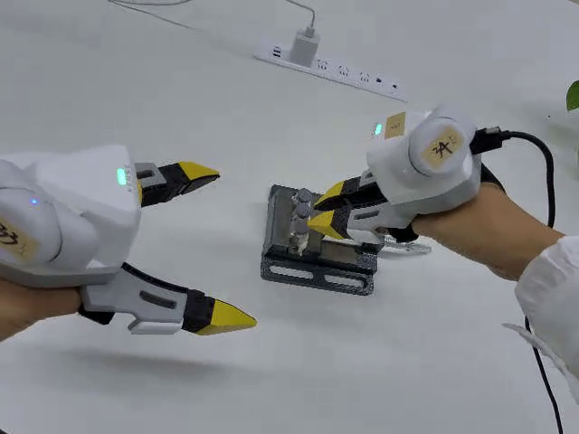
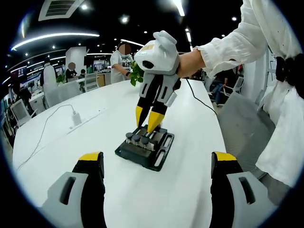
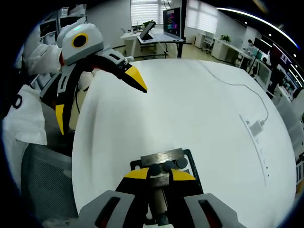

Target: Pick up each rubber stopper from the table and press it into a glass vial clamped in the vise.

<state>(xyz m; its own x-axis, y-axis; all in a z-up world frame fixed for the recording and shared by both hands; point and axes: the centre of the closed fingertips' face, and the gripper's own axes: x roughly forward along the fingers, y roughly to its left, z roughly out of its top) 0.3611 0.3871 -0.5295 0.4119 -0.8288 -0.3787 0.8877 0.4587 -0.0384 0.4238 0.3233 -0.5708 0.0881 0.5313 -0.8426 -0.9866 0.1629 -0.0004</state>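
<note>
The right gripper (image 1: 313, 212) is down at the vise (image 1: 312, 264), which sits in the middle of the table (image 1: 181, 389). Its jaws look squeezed on a stopper (image 3: 156, 170) on top of a vial (image 1: 297, 239). Three vials stand in a row in the vise, and each seems to have a dark stopper on it. So this may be the last one to push in.

The left gripper (image 1: 235, 246) is wide open and holds nothing. It hangs over the table to the left, well apart from the vise.

To do this step well, the push should go straight down, in line with the vial. A push to the side could tip or crack the glass. Slow is best. The stopper should sit flat and snug before the jaws let go. The next stopper is just beside this one, so the jaws should open only a little and then lift straight up.

There is lots of bare table all round the vise, and it is far from any edge. A power strip (image 1: 330, 68) lies at the far side, well apart. The right gripper's black cable (image 1: 543, 172) runs down the right side near the person's sleeve (image 1: 552, 298). It could catch there, so that hand should move with care.
</note>
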